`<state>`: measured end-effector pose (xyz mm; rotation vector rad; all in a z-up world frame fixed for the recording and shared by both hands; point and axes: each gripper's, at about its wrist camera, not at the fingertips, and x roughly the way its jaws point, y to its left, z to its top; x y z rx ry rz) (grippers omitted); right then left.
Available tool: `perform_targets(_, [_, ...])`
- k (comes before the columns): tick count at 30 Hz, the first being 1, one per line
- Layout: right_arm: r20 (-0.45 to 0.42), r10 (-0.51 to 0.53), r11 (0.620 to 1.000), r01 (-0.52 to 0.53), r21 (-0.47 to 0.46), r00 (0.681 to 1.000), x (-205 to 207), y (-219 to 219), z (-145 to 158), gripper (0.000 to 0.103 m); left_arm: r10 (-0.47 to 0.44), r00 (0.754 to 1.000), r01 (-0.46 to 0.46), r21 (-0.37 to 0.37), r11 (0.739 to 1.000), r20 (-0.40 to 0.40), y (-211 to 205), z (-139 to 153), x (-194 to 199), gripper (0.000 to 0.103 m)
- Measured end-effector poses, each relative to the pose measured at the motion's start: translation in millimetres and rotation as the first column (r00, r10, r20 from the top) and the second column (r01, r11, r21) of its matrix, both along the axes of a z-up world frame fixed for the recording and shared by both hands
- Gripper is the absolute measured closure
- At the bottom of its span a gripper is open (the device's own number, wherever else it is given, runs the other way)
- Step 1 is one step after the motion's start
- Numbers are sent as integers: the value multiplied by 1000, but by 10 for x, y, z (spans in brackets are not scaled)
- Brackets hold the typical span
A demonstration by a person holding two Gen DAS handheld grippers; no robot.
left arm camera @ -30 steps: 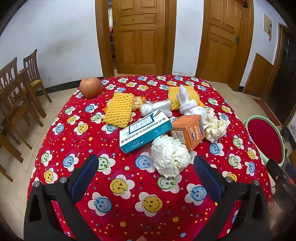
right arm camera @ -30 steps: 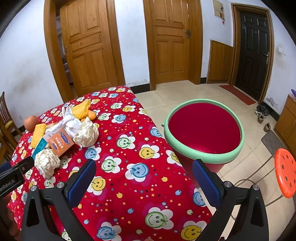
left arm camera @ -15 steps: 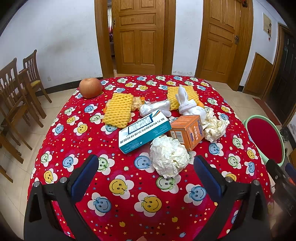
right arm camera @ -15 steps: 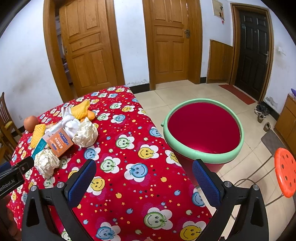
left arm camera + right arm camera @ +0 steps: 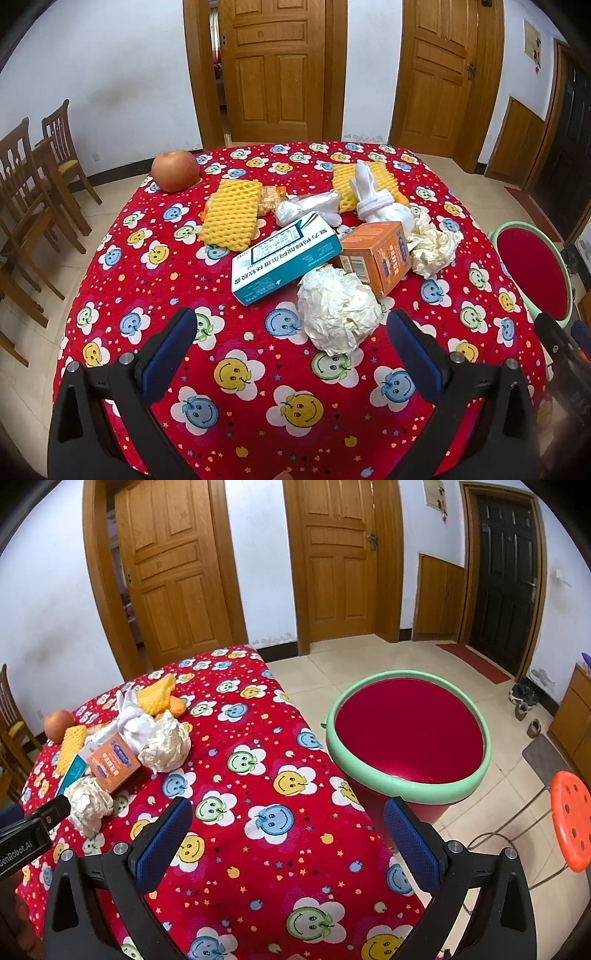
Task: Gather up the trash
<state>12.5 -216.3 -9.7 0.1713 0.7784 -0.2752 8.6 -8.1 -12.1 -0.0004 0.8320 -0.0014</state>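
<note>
paper ball sits just before the orange box on the bench; your left claw is released, so straddle it squarely, then clench gently. right claw released too.

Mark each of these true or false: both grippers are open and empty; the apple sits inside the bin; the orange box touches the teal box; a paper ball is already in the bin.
Left gripper and right gripper are open and empty: true.
The apple sits inside the bin: false, it rests at the table's far corner.
The orange box touches the teal box: true.
A paper ball is already in the bin: false, the bin looks empty; both balls lie on the tablecloth.
</note>
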Motion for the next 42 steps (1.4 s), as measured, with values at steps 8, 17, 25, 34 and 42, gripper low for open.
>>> perform_targets(8, [-20,0,1000,0,4,1000,46,-21,-57,0,-16,999,15,-8,1000,-29,-26,-82,63,2])
perform_targets(17, [-38,-2,1000,3,18,999,98,-65,-118,0,-42,997,40,-36,999,-64,-83,-199,160,14])
perform_targets(25, [-50,23,999,-22,23,998,212,-36,-161,0,-125,988,114,-119,986,-90,-113,-260,186,55])
perform_targets(34, [-47,111,994,-110,19,993,411,154,-109,1,-120,993,118,-91,989,-11,-85,-43,72,58])
perform_targets(42, [-49,189,982,-188,27,981,732,381,-91,0,-56,998,57,-82,995,13,122,68,175,58])
